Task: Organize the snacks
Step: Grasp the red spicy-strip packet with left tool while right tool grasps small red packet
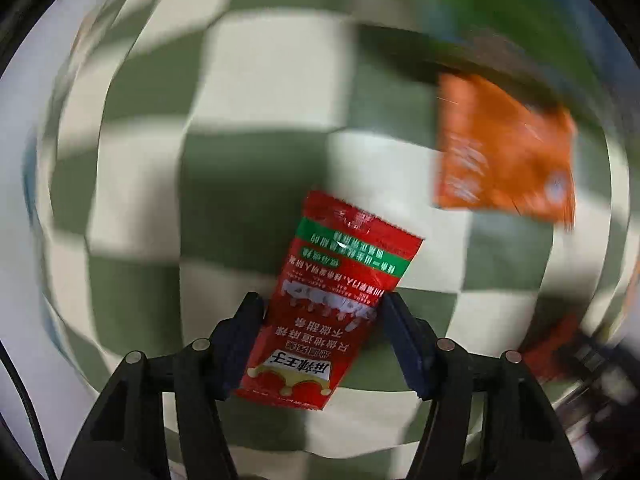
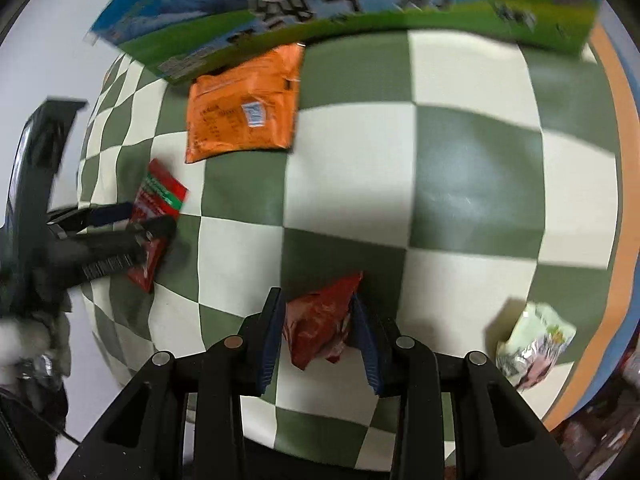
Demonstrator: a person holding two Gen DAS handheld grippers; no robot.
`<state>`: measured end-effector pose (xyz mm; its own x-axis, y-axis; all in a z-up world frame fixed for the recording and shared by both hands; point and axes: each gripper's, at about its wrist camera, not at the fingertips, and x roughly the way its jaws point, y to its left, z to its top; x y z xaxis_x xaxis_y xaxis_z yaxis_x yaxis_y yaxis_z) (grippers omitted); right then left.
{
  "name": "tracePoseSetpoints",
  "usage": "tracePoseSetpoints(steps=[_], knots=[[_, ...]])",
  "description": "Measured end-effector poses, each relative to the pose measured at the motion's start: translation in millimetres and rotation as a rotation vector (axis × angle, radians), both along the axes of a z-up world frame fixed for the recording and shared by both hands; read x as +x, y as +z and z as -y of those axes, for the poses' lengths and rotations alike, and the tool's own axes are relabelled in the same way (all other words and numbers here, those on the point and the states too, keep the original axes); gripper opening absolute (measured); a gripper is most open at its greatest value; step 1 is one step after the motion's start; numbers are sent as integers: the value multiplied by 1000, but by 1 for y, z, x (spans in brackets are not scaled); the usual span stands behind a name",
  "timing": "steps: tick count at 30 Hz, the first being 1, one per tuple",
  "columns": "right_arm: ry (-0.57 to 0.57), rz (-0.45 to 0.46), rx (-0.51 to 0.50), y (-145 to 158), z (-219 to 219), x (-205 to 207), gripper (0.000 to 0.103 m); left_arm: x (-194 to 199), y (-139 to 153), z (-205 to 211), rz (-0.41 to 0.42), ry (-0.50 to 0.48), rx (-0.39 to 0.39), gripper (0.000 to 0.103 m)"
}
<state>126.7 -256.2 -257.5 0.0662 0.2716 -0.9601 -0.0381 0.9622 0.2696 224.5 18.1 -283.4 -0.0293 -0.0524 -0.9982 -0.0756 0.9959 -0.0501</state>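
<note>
Left claw (image 1: 322,340): pointed straight down over the bench (image 1: 256,80), its jaws straddling a red sachet (image 1: 340,292) that lies flat on the checked cloth. The pads stand at the sachet's two long edges; whether they bite yet cannot be told, as the picture is blurred.

Right claw (image 2: 316,328): tilted steeply downward, jaws closed on a crumpled red packet (image 2: 320,324) near the front of the bench. The packet bulges between the pads, so this grip looks firm.

Recommendation: the flat sachet gives little to hold. The left claw should press low and squarely across its width, then rise straight up, so that the foil does not slide out.

Surroundings: an orange packet (image 2: 244,108) lies further back, touching a green and blue box (image 2: 340,4) at the far edge. A pale green packet (image 2: 534,344) sits near right, well apart.
</note>
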Motion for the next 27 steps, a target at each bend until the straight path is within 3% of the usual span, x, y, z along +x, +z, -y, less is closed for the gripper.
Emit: tracePoseSetpoints(steps=[2,4,6,7,8,10,13,19,21,22,27], knots=[[18,4,-2,-2,-6,2,38,-3,-6,-15,-32,93,-79,60],[-5,-20,51,-6,-9,6,39,-5,-6,-13,-39,76,-85,63],[-47,-34,98,-2,-6,8,53,-8,-9,-6,-56,14,-52,63],[-69,-36,120,3,-1,7,67,-9,-10,-1,-58,-17,-31,63],[-91,-32,137,7,6,5,72,-13,-9,5,-55,-40,-17,63],[-127,-31,164,16,16,1,72,-18,-9,13,-44,-72,2,63],[-136,-34,175,19,23,-9,72,-25,-6,17,-17,-46,-4,63],[-136,-76,149,-16,8,-13,71,-49,-7,22,-1,16,-17,53],[-110,-77,119,-28,-2,-11,58,-52,-6,22,11,24,-12,51],[-89,-70,89,-33,-7,-10,47,-56,-5,22,14,27,-12,48],[-20,-22,30,-31,-18,-8,44,-66,12,39,39,21,-21,44]])
